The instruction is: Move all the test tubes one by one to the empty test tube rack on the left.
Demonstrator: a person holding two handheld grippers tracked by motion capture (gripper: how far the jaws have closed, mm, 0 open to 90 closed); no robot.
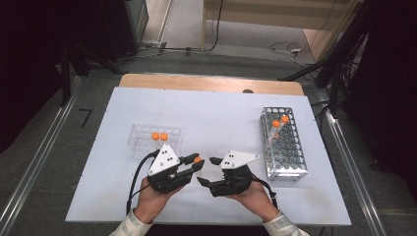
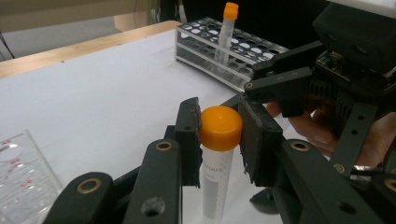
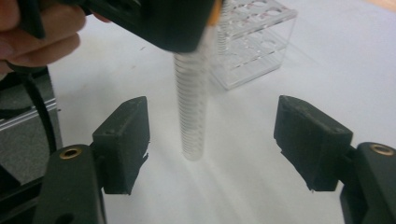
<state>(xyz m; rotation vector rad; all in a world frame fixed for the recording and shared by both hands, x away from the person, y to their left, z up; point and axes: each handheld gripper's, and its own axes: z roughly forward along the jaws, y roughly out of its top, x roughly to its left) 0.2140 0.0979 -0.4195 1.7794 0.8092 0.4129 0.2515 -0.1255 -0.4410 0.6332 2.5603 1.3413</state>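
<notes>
Risk first: slipping of the tube, clamped at its orange cap alone, with the long clear body hanging free below. Any tilt or swing of the left tool likely to set the body swaying and knock its tip against the desk. Cap smooth and rounded, so a twist out of the pads seems possible. Second risk: a clash between the two tools, sitting very near each other in the high view, left tool and right tool almost tip to tip. Third: catching the clear rack just behind on the way to either rack.

Left tool shut on the cap, pads pressed to both sides of it, tube upright between them. Right tool spread wide, holding nothing, pads well apart from the tube body standing between them in the right gripper view. Tube held near the middle front of the desk, between the clear rack with two orange-capped tubes and the metal rack at the right, its tip close above or on the surface; contact not certain.
</notes>
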